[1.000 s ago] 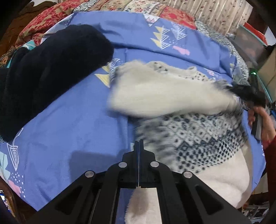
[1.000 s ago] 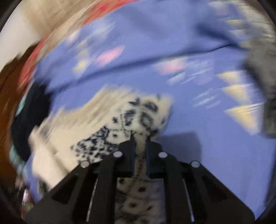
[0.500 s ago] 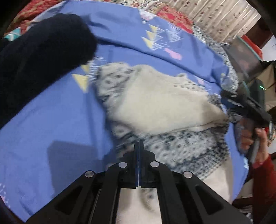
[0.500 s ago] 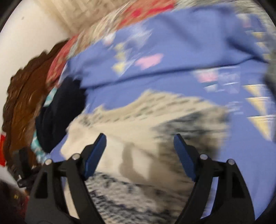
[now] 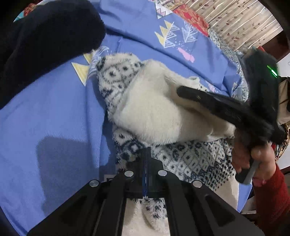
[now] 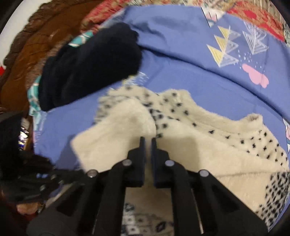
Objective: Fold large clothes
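Observation:
A fluffy cream sweater with a dark navy pattern (image 5: 154,109) lies on the blue bedsheet (image 5: 45,109), one sleeve folded across its body. My left gripper (image 5: 146,152) is shut on the sweater's patterned edge near its lower left. My right gripper (image 6: 148,141) is nearly shut, with a thin gap between its jaws and nothing held; it hovers over the cream sleeve (image 6: 116,134). It also shows in the left wrist view (image 5: 183,90), reaching in from the right above the sweater.
A dark navy fleece garment (image 5: 45,41) lies on the bed to the left of the sweater, also in the right wrist view (image 6: 90,69). A red patterned quilt (image 5: 190,16) and a curtain (image 5: 244,23) lie beyond. A brown carved headboard (image 6: 36,40) stands at the left.
My right gripper let go of the sleeve, opened wide, then closed to a narrow gap and moved over the sweater. The sleeve now lies across the body. My left gripper kept its hold.

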Tool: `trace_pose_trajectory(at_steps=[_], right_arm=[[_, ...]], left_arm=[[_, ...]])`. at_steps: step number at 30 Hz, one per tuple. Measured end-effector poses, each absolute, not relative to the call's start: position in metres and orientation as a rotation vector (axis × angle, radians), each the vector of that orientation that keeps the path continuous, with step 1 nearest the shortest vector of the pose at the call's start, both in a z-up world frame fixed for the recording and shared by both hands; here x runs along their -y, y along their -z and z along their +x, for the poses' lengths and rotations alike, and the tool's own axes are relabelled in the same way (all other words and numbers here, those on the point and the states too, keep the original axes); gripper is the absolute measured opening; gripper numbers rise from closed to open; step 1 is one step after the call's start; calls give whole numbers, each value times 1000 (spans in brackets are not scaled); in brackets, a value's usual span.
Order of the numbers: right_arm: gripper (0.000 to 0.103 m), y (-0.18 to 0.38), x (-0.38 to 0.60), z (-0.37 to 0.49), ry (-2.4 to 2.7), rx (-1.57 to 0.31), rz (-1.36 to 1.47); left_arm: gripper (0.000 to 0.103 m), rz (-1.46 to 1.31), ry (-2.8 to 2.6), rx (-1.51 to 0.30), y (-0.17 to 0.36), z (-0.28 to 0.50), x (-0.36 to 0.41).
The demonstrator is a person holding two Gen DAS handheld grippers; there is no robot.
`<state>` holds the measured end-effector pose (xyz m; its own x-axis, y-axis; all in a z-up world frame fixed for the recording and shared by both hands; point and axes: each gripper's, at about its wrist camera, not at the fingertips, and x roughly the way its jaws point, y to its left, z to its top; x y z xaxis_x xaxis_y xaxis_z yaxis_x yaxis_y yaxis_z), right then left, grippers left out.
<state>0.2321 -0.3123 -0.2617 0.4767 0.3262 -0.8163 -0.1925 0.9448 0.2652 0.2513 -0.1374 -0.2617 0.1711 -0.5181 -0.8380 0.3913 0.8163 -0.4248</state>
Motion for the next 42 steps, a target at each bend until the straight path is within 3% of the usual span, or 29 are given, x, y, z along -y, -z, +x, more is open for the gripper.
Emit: trace_pose_trajectory(at_steps=[5,11,15,18,23,25,27,29,36,39,41,42], right_arm=[[6,230,315,206,-328,-931,156],[6,141,376,209,-108,-646,240],[6,116,367,208,-128,-576,187],[6,144,320,210,-221,-657,67],[9,247,232,197,-398,-887,-81],[21,287,209,186,-461,-986,-144],[53,295,206,168,-488,-969,-145],[65,285,223,156,-504,-946,-53],[65,242,364,116,-249,-818,246],[65,265,440,115,-12,-911,321],[58,290,475,119,162,-983,269],[62,315,502,118,318,-1064,236]], left_arm=[[22,-183,658,-1225,253,261,132],[22,-187,655,-1166,232,262,121],[22,-191,645,-1149,229,261,110],[22,-211,620,-1159,236,261,97],[22,-225,577,-1189,247,258,77],[22,-215,567,-1200,250,258,73],[22,-208,570,-1197,249,258,72],[22,-210,596,-1178,241,258,78],[22,-109,797,-1075,211,239,138],[22,-10,812,-1051,208,243,181],[22,58,766,-1040,220,255,201],[22,107,711,-1040,230,262,209]])
